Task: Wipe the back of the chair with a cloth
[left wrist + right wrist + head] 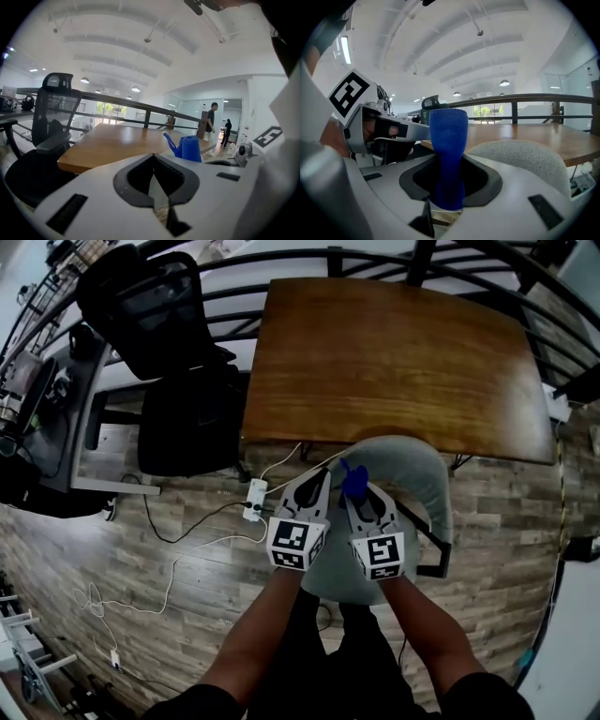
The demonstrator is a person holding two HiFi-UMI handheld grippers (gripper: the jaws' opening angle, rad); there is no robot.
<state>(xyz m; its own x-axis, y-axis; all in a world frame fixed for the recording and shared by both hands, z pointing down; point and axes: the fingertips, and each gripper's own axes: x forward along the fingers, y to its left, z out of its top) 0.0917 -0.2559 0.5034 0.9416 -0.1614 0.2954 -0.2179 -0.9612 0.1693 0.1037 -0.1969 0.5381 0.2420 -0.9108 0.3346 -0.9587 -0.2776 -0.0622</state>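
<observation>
A grey upholstered chair stands at the table's near edge, its curved back [424, 476] just ahead of both grippers. My right gripper [357, 489] is shut on a blue cloth [353, 478], which stands up rolled between the jaws [448, 154]. The chair back [522, 161] lies just right of the cloth in the right gripper view. My left gripper [321, 476] hovers close beside the right one, jaws shut with nothing between them [157, 187]. From the left gripper view the blue cloth [188, 148] shows to the right.
A wooden table [394, 362] lies straight ahead, with a black railing behind it. A black office chair [159, 329] stands at the left. A white power strip [254, 500] and cables lie on the plank floor. Two people [212, 122] stand far off.
</observation>
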